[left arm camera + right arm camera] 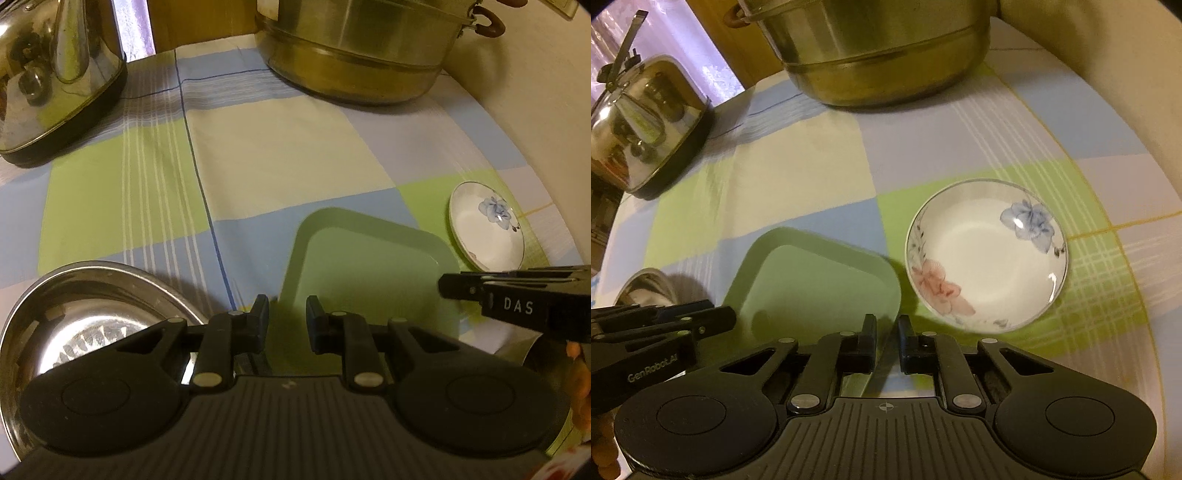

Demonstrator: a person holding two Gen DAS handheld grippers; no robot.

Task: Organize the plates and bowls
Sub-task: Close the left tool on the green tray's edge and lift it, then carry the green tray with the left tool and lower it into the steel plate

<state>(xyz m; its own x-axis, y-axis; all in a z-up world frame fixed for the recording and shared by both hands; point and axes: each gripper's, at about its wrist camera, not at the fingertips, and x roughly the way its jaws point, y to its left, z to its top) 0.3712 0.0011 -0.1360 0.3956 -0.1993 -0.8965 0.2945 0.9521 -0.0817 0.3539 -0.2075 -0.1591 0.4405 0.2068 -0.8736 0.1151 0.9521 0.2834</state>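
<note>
A checked cloth (798, 177) covers the worktop, with a big steel steamer pot (882, 55) at the far edge and a kettle (646, 129) at the far left. Nearer lies a square green plate (812, 280), flat, with a steel bowl (74, 306) to its left and a small flowered dish (986, 254) just beside its right edge. The left gripper (287, 314) hovers over the plate's near edge, fingers narrowly apart and empty. The right gripper (886, 334) shows a slim gap that seems to straddle a thin edge, though I cannot tell what. Stacking looks barely begun; next probably calls for pinching a rim cleanly.
</note>
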